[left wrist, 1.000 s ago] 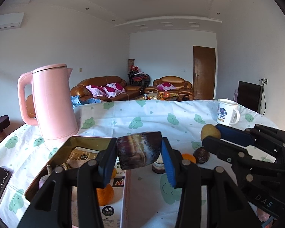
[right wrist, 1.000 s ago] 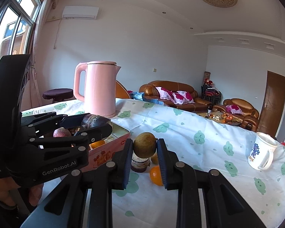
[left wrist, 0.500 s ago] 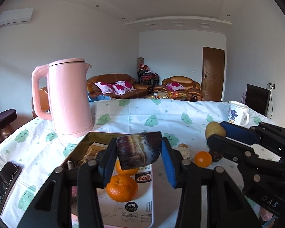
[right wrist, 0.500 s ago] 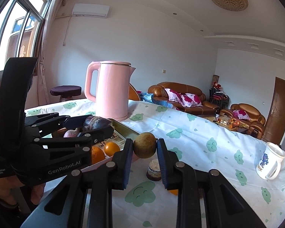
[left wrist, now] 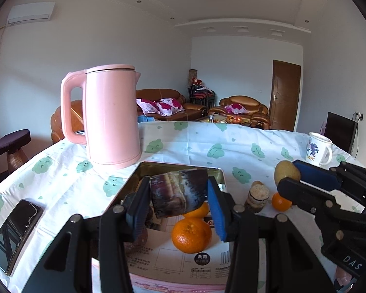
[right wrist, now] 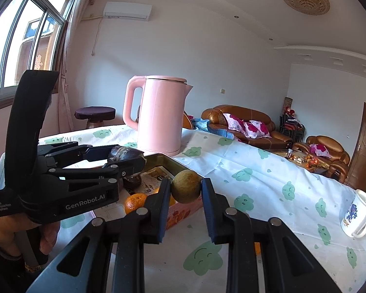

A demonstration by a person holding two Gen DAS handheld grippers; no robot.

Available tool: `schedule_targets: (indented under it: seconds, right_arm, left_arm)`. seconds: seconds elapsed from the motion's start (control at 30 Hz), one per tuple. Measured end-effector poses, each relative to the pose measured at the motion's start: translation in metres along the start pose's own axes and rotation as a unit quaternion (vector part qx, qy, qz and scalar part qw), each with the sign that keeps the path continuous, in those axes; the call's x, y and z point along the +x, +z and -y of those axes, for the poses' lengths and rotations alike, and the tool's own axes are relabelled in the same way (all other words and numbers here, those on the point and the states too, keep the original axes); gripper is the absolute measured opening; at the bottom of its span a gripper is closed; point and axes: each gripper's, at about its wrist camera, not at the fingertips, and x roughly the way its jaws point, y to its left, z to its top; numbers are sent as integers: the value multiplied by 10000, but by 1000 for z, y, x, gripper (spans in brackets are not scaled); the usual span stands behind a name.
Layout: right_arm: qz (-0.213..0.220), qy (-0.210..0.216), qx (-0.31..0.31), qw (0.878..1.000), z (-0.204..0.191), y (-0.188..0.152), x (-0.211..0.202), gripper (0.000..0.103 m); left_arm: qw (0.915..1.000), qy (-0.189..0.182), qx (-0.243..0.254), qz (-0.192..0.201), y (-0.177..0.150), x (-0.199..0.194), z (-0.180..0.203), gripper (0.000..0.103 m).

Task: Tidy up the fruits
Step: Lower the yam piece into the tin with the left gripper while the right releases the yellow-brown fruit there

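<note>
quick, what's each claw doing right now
left claw: closed on a dark purple sugarcane piece
right claw: closed on a round brownish-green fruit

Readable text: "GenRobot.AI" in white, plus small "Data Acquisition System", on the black body of the left gripper; "DAS" in white on the body of the right gripper. The white mug near the tabletop's far right edge carries blue "OK"-like letters under a blue floral print, partly cut off. The box liner has a dark round label with Chinese characters and a barcode, both too small to read.
</note>
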Motion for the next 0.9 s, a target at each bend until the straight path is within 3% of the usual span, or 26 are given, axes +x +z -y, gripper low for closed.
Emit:
schedule_targets:
  seconds: [0.9]
  right_arm:
    - [-341, 582, -139, 9976, -40, 4, 42, 28]
  left_arm:
    - [9988, 99, -240, -416, -2, 9, -34, 47]
